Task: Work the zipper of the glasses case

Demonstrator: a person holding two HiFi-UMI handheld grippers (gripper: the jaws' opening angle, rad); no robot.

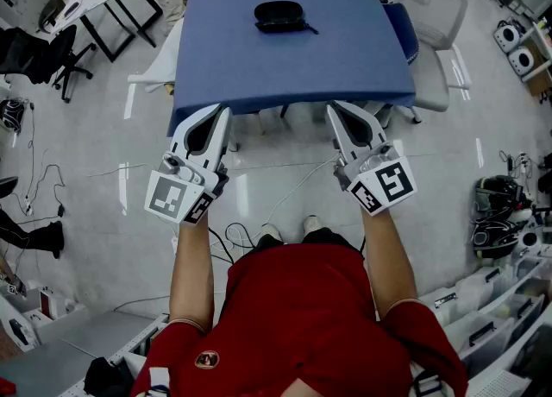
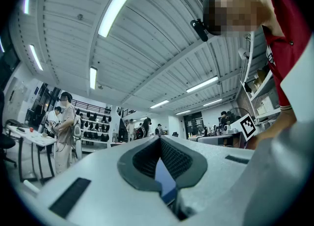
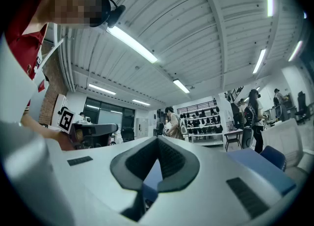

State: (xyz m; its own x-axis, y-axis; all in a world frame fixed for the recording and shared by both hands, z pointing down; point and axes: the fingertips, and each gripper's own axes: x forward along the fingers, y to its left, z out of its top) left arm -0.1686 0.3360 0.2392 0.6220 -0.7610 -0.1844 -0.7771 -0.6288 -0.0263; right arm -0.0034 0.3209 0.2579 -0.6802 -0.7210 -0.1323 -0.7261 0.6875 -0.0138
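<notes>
We are at the start: the black glasses case [image 1: 279,15] lies at the far side of the blue counter [image 1: 259,76], well apart from our left gripper [image 1: 221,112] and right gripper [image 1: 333,110], both with jaws together and empty. Next, we judge, we reach across and part the jaws to grip it

The head camera looked steeply down from above the person, back from the blue table's [image 1: 293,59] near edge, taking in its whole top; the cameras on the left gripper [image 1: 220,110] and right gripper [image 1: 335,110] sat low and close at that edge, tilted up toward the ceiling; all three views shared the table.
</notes>
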